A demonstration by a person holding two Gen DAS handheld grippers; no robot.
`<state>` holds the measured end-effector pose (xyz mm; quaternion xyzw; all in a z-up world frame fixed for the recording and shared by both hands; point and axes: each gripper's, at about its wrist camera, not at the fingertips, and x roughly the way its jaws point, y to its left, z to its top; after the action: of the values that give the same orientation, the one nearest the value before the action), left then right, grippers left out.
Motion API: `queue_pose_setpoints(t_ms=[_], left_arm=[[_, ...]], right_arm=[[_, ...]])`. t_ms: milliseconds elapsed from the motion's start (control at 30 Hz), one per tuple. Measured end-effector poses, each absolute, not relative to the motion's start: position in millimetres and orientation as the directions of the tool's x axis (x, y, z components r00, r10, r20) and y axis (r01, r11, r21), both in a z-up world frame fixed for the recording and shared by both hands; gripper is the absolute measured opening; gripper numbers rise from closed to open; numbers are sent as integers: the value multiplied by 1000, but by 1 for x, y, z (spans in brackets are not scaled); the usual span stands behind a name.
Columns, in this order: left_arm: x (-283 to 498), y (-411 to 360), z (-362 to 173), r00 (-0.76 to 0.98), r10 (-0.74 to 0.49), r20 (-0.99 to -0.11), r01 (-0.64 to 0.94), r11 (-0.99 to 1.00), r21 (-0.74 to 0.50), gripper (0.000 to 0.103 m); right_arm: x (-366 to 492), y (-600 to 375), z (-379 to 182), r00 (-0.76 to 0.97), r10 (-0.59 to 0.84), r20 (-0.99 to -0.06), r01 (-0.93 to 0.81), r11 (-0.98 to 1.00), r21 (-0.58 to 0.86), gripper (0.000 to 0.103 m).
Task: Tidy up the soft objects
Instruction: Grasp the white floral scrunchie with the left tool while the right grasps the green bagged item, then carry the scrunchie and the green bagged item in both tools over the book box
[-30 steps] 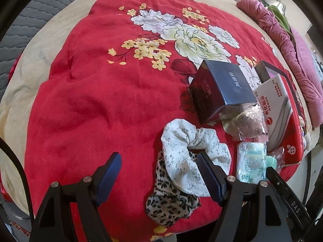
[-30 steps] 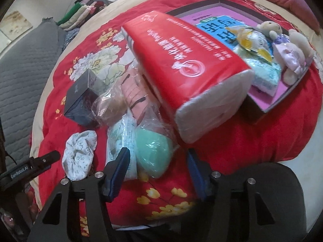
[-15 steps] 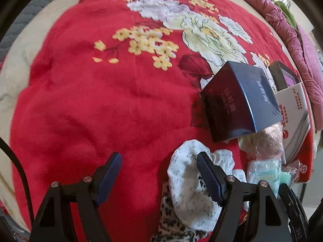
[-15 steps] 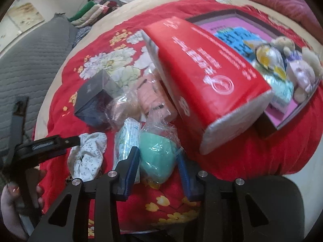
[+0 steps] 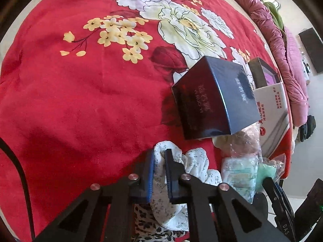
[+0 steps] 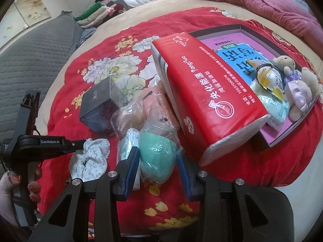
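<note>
Left wrist view: left gripper, wide a second ago, is now pinching the white scrunchie, while right gripper is squeezing the bagged green sponge, both readying lifts.

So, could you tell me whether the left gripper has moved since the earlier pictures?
Yes. The left gripper has come forward toward the dark box and shut on the white scrunchie.

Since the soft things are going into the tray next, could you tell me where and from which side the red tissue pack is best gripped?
Grip the tissue pack across its narrow width near the white end that points toward the grippers, coming from above. It is long and leans with its far end on the tray, so the near end is the free one. The wrapping is soft, so the jaws can probably sink in.
</note>
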<state>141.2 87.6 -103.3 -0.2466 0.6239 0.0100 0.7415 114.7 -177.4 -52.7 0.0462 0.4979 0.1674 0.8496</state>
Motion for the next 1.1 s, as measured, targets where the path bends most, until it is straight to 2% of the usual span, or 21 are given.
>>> queue_pose_setpoints(t_ms=[367, 633, 1100], left_arm=[[130, 85, -58, 339, -271, -901, -284, 883, -373, 5], [122, 72, -2, 436, -231, -870, -219, 910, -352, 5], [131, 19, 76, 537, -217, -815, -113, 939, -324, 5]], right_arm=[[108, -179, -27, 520, 327, -789, -296, 936, 192, 38], [105, -183, -5, 559, 365, -744, -329, 922, 205, 38], [103, -213, 54, 671, 371, -642, -353, 921, 164, 38]])
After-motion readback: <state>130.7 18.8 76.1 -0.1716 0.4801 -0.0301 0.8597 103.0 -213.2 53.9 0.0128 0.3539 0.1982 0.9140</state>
